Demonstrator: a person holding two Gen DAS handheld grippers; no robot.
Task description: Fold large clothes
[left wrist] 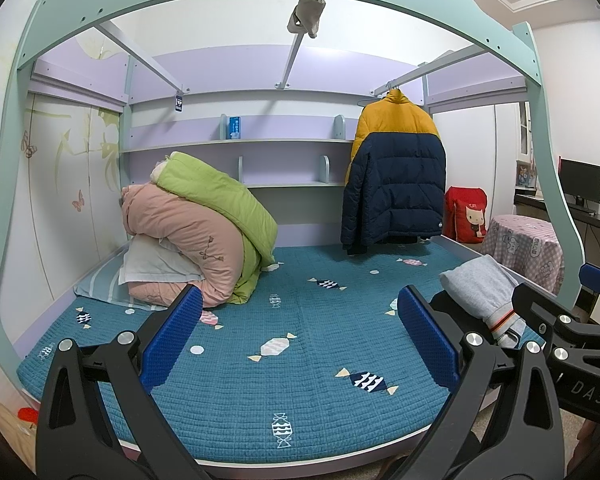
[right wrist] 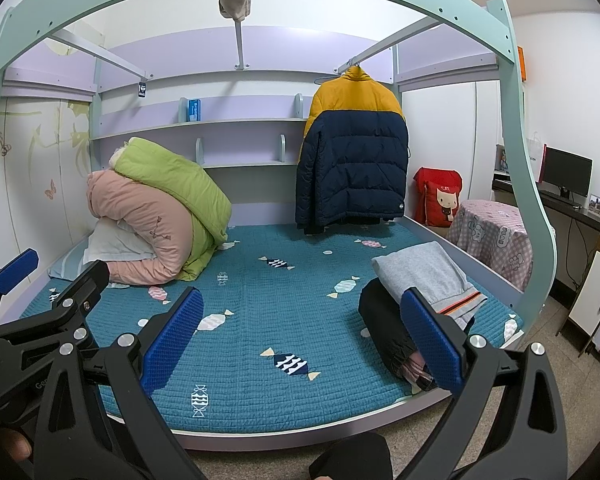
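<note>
A yellow and navy puffer jacket [left wrist: 396, 176] hangs on a hanger from the bed frame's rail at the back right; it also shows in the right wrist view [right wrist: 354, 156]. A folded grey garment [right wrist: 428, 280] lies on a folded black garment [right wrist: 384, 320] at the bed's right front edge; the grey one also shows in the left wrist view [left wrist: 480, 288]. My left gripper [left wrist: 300, 332] is open and empty above the bed's front. My right gripper [right wrist: 300, 336] is open and empty beside it, its right finger in front of the folded pile.
The teal quilted mattress [left wrist: 300, 320] fills the bed. Rolled pink and green duvets [left wrist: 196, 232] sit on a pillow at the back left. Shelves [left wrist: 236, 148] line the back wall. A red cat bag [right wrist: 440, 196], a covered round table [right wrist: 492, 240] and a desk with a monitor [right wrist: 568, 172] stand to the right.
</note>
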